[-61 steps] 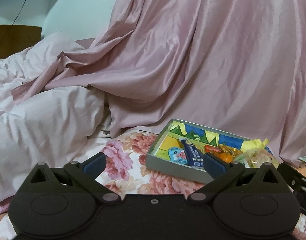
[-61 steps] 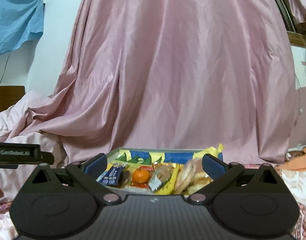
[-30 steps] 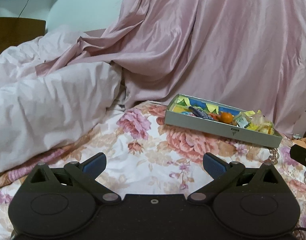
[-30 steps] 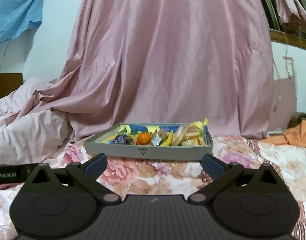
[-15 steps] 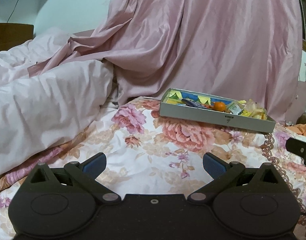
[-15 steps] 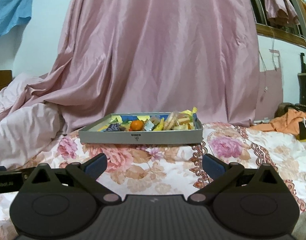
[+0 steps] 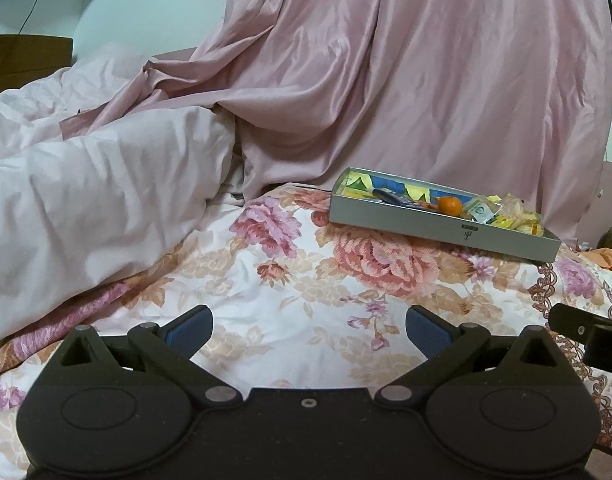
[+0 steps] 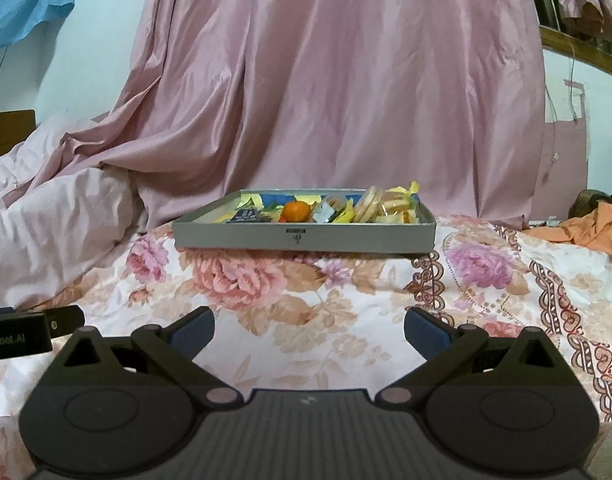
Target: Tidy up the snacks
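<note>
Hovering both over the floral bed (image 8: 306,320): my left gripper (image 7: 309,330) and right gripper (image 8: 309,330) spread wide, empty. Snack tray (image 8: 306,236) sits far ahead, orange (image 8: 295,211) inside.

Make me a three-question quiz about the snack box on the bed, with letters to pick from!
1. Where does the grey tray sit?
A. on the flowered bedspread
B. on a wooden shelf
C. on the floor

2. What colour is the round fruit in the tray?
A. green
B. orange
C. purple

3. How are the right gripper and left gripper?
A. both shut on snacks
B. one holds the tray
C. both open and empty

Answers: 1 A, floral cloth lies under the tray. 2 B, it looks like a small orange. 3 C, the blue fingers stand apart with only bedspread between.
</note>
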Motion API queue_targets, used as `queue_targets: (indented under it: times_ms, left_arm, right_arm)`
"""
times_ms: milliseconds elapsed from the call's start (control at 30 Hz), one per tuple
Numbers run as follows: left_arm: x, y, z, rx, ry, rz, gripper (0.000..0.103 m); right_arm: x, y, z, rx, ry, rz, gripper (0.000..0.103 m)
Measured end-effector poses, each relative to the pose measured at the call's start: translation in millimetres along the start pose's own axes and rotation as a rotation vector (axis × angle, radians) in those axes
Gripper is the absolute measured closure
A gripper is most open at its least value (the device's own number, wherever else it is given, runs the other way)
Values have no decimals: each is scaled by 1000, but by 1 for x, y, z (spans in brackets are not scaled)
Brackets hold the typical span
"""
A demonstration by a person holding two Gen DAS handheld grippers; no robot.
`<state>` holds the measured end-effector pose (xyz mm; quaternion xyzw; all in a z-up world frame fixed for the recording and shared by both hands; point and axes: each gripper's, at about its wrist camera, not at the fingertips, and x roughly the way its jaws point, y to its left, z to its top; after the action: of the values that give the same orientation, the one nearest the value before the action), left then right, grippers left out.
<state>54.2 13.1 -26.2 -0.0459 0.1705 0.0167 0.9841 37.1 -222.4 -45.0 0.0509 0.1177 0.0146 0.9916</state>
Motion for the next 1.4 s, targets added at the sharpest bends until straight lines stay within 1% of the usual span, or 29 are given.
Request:
queue_targets:
  times_ms: [200, 733, 1400]
  left_arm:
    - [0, -1, 0, 0, -1, 0, 1]
    - [0, 1, -1, -5, 1, 0, 1]
    - [0, 1, -1, -3, 2, 1, 1]
  right_arm:
    - [4, -2, 0, 19, 30, 3, 0]
    - [9, 0, -2, 19, 69, 11, 0]
    - [11, 2, -4, 17, 79, 12, 0]
